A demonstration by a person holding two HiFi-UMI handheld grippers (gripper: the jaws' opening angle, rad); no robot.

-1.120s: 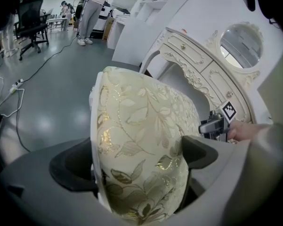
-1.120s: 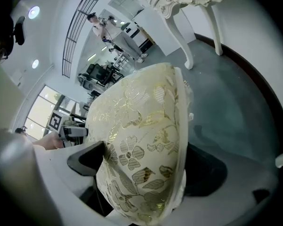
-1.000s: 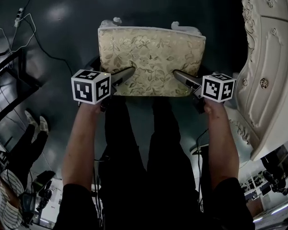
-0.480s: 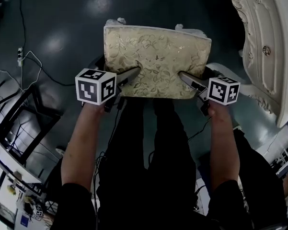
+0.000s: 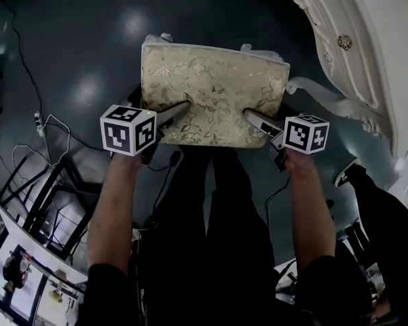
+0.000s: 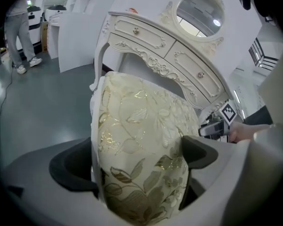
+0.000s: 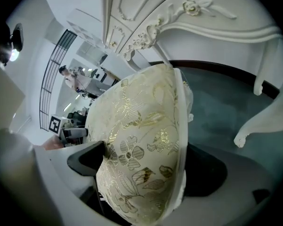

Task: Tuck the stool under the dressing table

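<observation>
Over the dark floor [image 5: 68,39], left tool [image 5: 179,109] and right tool [image 5: 253,116] each clamp the stool [image 5: 214,90] seat, steadying it near the table [image 5: 356,43].

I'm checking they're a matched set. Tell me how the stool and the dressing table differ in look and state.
The stool has a padded seat in cream fabric with gold leaves; the dressing table is hard, white and carved, with knobbed drawers. The stool is clamped at its near edge by the left gripper and the right gripper; the dressing table stands untouched beside it. Both are pale and ornate.
</observation>
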